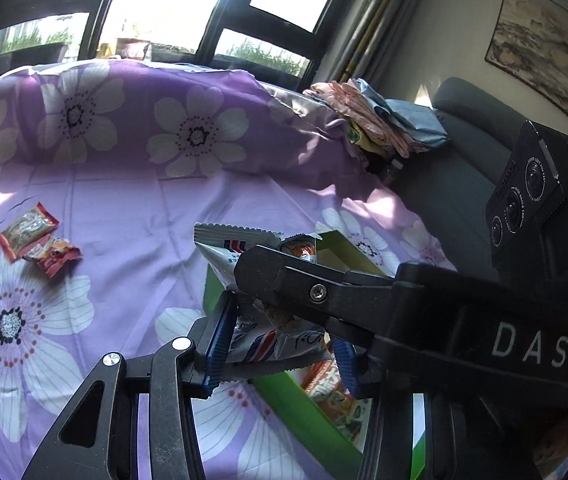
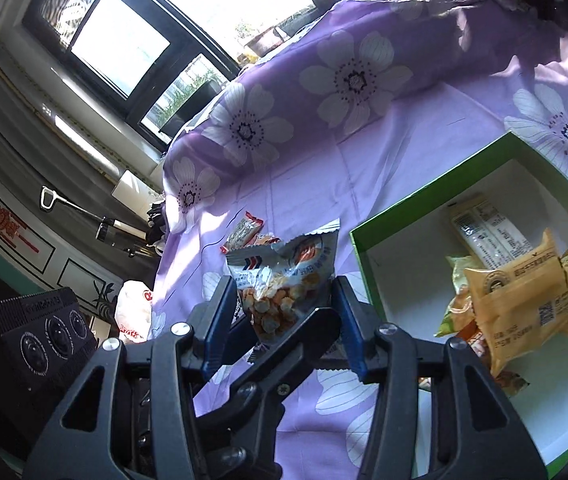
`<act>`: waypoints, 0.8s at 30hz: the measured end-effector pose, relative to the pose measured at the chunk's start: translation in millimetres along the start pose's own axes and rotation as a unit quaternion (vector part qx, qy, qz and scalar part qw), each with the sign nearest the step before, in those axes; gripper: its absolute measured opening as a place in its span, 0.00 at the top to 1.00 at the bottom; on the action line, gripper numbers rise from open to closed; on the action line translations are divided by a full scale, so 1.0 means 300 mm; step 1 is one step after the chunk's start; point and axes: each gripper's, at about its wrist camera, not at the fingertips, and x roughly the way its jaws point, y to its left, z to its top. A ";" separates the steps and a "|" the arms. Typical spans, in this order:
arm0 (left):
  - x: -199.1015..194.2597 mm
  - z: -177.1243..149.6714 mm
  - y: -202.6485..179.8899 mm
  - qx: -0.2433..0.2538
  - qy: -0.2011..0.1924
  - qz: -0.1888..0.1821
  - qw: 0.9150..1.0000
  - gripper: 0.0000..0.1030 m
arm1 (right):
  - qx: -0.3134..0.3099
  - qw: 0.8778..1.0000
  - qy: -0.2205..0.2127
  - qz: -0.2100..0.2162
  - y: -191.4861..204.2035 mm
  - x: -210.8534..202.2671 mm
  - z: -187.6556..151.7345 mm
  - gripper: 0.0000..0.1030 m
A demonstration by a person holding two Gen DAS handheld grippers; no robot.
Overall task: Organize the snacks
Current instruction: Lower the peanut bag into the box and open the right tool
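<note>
**A:** What are the two tools doing?

**B:** Each pinches a snack packet. In the left wrist view, the left gripper [image 1: 280,344] clamps a silver packet [image 1: 260,340] low in the centre, over a green box [image 1: 295,404]. The right gripper [image 2: 280,324] squeezes a crinkly foil bag [image 2: 284,280], lower centre of its own view.

**A:** Where is everything else?

**B:** The box sits at right, holding a tan wrapped cake [image 2: 523,304]. Two red packets [image 1: 38,240] lie at left on the purple floral sheet [image 1: 124,208].

**A:** How would the bag handle?

**B:** Light, soft, probably slippery; the pieces inside look crushable. Grip the flat sealed edge. The other arm hides part of the left gripper's packet, so I can't read it fully.
</note>
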 end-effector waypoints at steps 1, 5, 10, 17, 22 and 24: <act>0.017 0.008 -0.017 0.001 0.004 -0.009 1.000 0.55 | 0.006 1.000 -0.004 -0.003 -0.018 -0.019 0.006 0.50; 0.082 0.020 -0.058 -0.013 0.028 -0.049 0.998 0.55 | 0.030 0.999 -0.021 0.007 -0.090 -0.081 0.023 0.42; 0.165 0.019 -0.092 -0.028 0.058 -0.070 0.996 0.57 | 0.064 0.998 -0.025 0.002 -0.169 -0.108 0.025 0.42; 0.229 -0.014 -0.103 -0.047 0.094 -0.085 0.991 0.57 | 0.094 0.994 -0.021 -0.059 -0.230 -0.097 0.030 0.37; 0.188 -0.010 -0.079 -0.039 0.078 -0.062 0.994 0.57 | 0.099 0.989 -0.041 -0.101 -0.249 -0.115 0.033 0.28; 0.162 -0.004 -0.046 -0.044 0.068 -0.048 0.996 0.56 | 0.098 0.988 -0.047 -0.108 -0.249 -0.118 0.036 0.26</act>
